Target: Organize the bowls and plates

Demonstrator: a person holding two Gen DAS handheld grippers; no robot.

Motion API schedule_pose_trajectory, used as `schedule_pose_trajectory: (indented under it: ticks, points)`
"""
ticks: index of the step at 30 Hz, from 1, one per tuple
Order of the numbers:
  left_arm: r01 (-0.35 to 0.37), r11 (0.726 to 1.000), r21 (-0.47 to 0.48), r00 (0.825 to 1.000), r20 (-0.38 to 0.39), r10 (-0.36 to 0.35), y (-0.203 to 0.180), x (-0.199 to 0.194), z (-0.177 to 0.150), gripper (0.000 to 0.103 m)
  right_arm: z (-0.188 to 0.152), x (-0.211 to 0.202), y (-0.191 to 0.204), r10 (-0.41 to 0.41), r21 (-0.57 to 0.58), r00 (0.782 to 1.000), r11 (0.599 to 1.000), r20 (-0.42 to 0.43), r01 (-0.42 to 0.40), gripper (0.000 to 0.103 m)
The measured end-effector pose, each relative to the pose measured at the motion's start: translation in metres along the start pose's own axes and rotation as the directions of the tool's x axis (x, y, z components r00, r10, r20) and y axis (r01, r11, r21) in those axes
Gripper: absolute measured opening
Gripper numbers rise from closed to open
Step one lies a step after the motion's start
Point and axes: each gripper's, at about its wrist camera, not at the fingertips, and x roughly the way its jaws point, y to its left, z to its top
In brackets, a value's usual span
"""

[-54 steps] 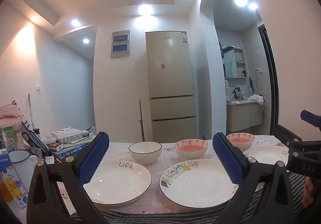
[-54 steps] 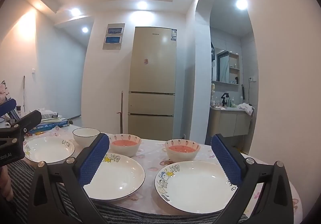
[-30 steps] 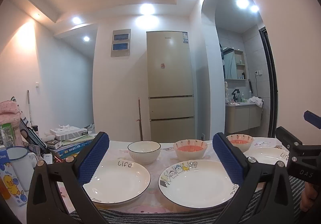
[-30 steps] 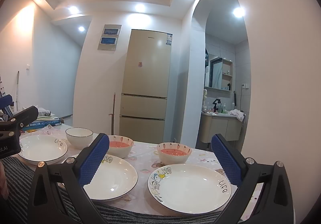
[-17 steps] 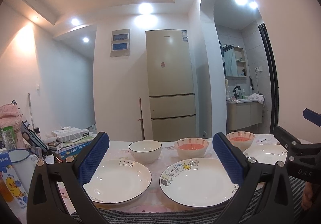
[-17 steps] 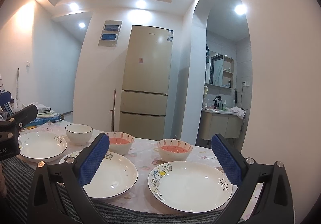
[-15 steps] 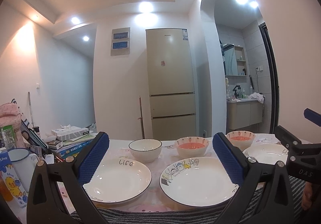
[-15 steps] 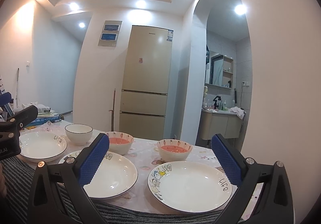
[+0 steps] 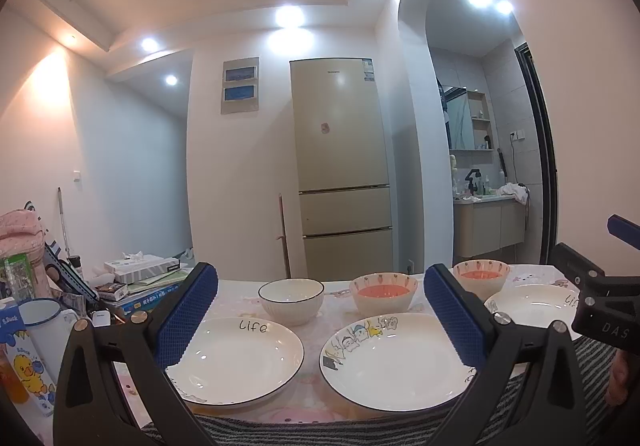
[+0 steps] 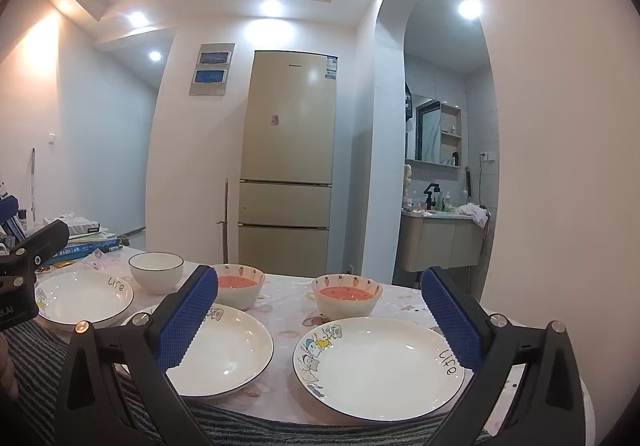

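Note:
Six dishes stand on a table with a pink-patterned cloth (image 9: 336, 298). In the left wrist view a white "Life" plate (image 9: 236, 360) and a cartoon-print plate (image 9: 396, 358) lie nearest, with a white black-rimmed bowl (image 9: 291, 300) and two carrot-print bowls (image 9: 383, 294) (image 9: 482, 278) behind them. A third plate (image 9: 532, 306) lies at the right. My left gripper (image 9: 320, 276) hovers open before the two near plates. My right gripper (image 10: 319, 278) is open too, above a cartoon "Life" plate (image 10: 380, 366) and the middle plate (image 10: 228, 354). Neither holds anything.
Books and a tissue box (image 9: 140, 274), a mug (image 9: 44, 326) and a duck-print carton (image 9: 24, 374) crowd the table's left end. Grey striped fabric (image 9: 320, 430) runs along the near edge. A tall fridge (image 9: 340, 166) stands behind the table.
Both views drifted only slightly. The grippers stayed open and no dish moved.

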Motion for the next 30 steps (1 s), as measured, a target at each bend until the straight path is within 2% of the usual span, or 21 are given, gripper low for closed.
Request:
schedule_pose_trajectory:
  ticks: [10, 17, 20, 30]
  points:
    - [0.002, 1.000, -0.020, 1.000, 0.000, -0.002, 0.004, 0.000, -0.001, 0.103, 0.000, 0.001, -0.003, -0.004, -0.005, 1.000, 1.000, 0.001, 0.004, 0.103]
    - [-0.012, 1.000, -0.016, 1.000, 0.022, 0.013, 0.004, -0.003, -0.001, 0.103, -0.001, -0.013, 0.001, -0.005, -0.022, 0.997, 1.000, 0.078, 0.007, 0.103]
    - [-0.012, 1.000, -0.017, 1.000, 0.014, 0.013, 0.004, -0.001, -0.002, 0.103, -0.001, -0.015, 0.002, 0.020, -0.021, 0.996, 1.000, 0.089, -0.018, 0.103]
    - [-0.023, 1.000, -0.014, 1.000, -0.003, 0.023, 0.003, 0.000, -0.002, 0.103, -0.003, -0.002, 0.005, 0.006, -0.023, 1.000, 1.000, 0.027, -0.005, 0.103]
